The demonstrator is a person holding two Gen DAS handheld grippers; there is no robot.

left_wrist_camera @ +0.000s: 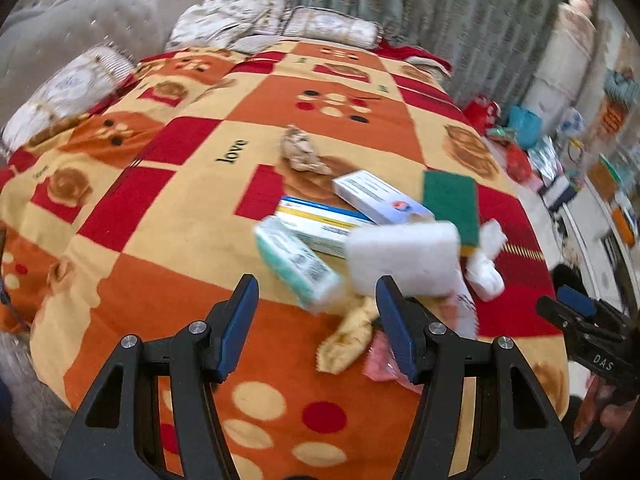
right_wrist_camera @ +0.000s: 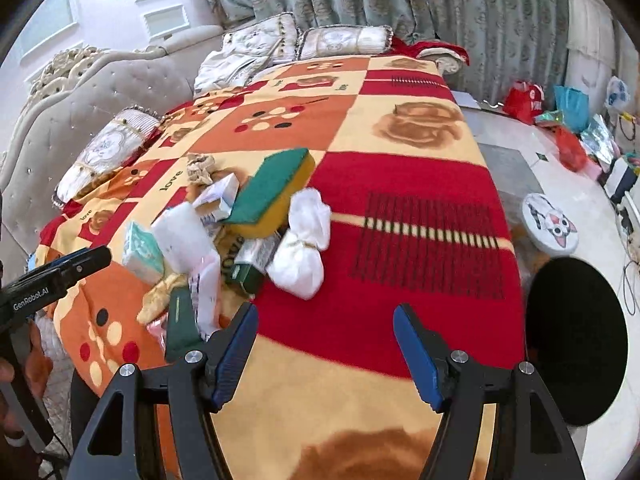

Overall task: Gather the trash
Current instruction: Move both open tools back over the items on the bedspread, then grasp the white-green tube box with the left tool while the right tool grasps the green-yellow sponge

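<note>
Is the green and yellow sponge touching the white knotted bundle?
Cannot tell. In the right wrist view the sponge and the bundle overlap with no gap showing, but one may just sit in front.

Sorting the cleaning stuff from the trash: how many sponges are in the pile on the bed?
2. A green-and-yellow sponge lies at the pile's far side, and a white sponge lies nearer the left tongs. More may be hidden underneath.

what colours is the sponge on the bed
Sponge: green scouring top, yellow body, clearest in the right wrist view.
</note>
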